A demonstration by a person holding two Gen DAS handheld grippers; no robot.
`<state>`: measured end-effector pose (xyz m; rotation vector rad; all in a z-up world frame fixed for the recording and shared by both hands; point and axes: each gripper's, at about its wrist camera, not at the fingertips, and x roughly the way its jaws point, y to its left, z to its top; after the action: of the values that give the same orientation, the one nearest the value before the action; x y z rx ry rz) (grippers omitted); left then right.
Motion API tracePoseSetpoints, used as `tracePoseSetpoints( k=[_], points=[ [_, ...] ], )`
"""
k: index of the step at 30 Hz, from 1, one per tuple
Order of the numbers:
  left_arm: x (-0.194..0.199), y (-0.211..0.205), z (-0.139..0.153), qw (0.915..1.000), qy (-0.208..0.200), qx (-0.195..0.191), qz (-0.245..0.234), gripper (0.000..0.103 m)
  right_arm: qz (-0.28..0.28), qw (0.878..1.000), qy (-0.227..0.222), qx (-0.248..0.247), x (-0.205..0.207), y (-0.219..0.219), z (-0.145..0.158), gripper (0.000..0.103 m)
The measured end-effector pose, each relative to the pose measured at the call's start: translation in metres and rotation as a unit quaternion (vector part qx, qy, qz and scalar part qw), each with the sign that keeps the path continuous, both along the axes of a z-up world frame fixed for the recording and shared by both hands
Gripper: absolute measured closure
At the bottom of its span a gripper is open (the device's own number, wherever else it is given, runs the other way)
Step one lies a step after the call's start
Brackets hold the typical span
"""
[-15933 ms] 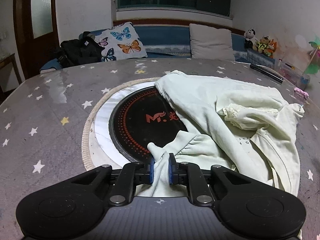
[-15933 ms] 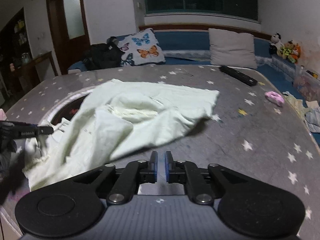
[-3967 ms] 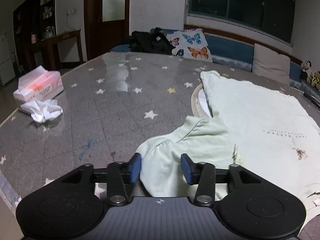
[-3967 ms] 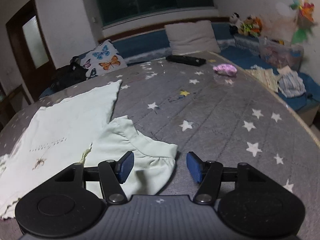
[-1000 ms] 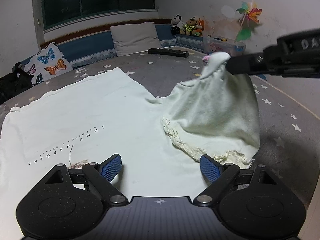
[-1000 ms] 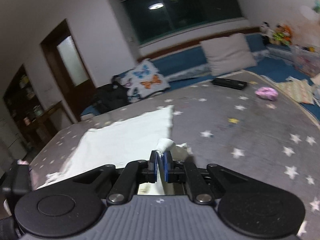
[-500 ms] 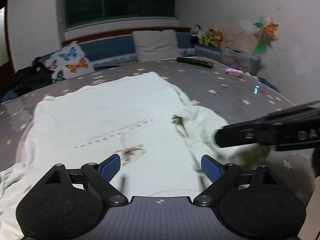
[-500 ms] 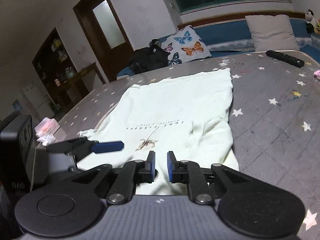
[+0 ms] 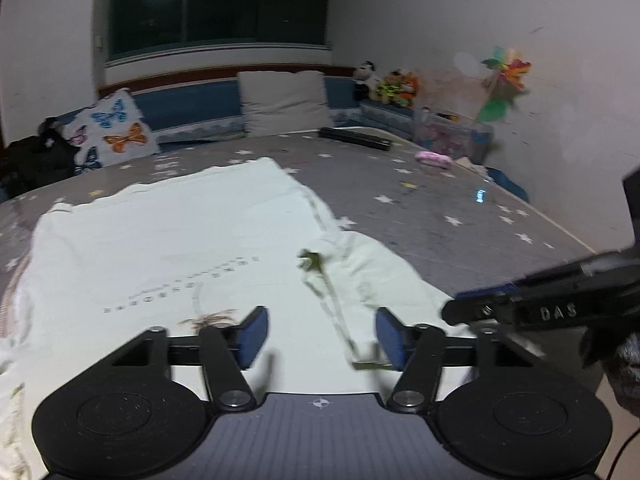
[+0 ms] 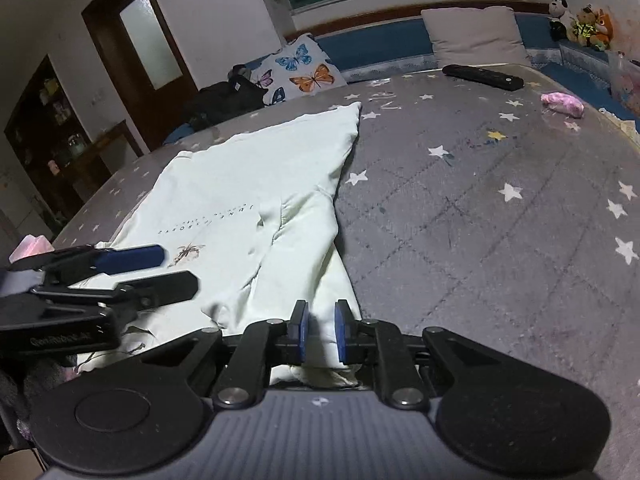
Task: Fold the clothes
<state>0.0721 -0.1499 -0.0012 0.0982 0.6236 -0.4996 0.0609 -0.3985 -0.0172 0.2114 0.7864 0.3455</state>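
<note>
A pale green shirt (image 9: 168, 248) lies spread flat on the grey star-patterned table (image 9: 440, 200), printed side up. Its right sleeve (image 10: 304, 240) is folded inward along the shirt's right edge. My left gripper (image 9: 320, 336) hovers open over the shirt's near hem, nothing between its fingers. It also shows at the left of the right wrist view as the left gripper (image 10: 178, 268). My right gripper (image 10: 320, 332) stands narrowly open over the sleeve's cuff end, and the cloth lies slack under it. From the left wrist view, the right gripper (image 9: 460, 304) comes in from the right.
A black remote (image 10: 482, 72) and a small pink item (image 10: 562, 104) lie at the table's far right. A tissue pack (image 10: 30, 246) sits at the left edge. Cushions (image 9: 282, 102) and a dark bag (image 10: 224, 100) line the bench behind. Bare table stretches right of the shirt.
A second ago my right gripper held the sleeve up, shut on it. It has since laid the sleeve on the shirt and let go. The left gripper's jaws have narrowed somewhat.
</note>
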Motion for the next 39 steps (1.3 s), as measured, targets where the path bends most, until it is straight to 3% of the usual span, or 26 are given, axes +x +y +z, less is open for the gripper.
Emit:
tracePoseSetpoints(
  k=[4,8,17,22,27,32,36,39],
  points=[
    [-0.004,-0.008,-0.004,0.9997,0.001,0.003,-0.023,0.069,0.012,1.000,-0.021,-0.010,0.012,0.003,0.013,0.089],
    [-0.005,-0.012,-0.009,0.9993,0.005,0.007,-0.037,0.078,0.030,0.999,-0.040,-0.020,0.033,0.014,0.020,0.089],
    [-0.005,-0.021,-0.018,0.9981,0.015,0.017,-0.058,0.080,0.069,0.995,-0.033,-0.070,0.093,0.055,0.003,0.089],
    [-0.007,-0.012,-0.016,0.9987,0.015,0.011,-0.048,0.078,0.078,0.991,-0.033,-0.099,0.101,0.069,-0.004,0.088],
    [-0.018,0.021,-0.005,1.0000,0.002,-0.002,0.007,0.075,0.084,0.989,-0.049,-0.113,0.090,0.074,0.006,0.086],
    [-0.032,0.081,0.004,0.9939,-0.009,-0.013,0.109,0.070,0.105,0.986,-0.064,-0.110,0.072,0.084,0.015,0.079],
    [-0.043,0.135,0.004,0.9787,-0.005,-0.015,0.205,0.069,0.127,0.984,-0.069,-0.106,0.059,0.097,0.018,0.063],
    [-0.053,0.176,0.003,0.9598,0.000,-0.014,0.280,0.066,0.149,0.981,-0.069,-0.103,0.051,0.110,0.020,0.061]
  ],
)
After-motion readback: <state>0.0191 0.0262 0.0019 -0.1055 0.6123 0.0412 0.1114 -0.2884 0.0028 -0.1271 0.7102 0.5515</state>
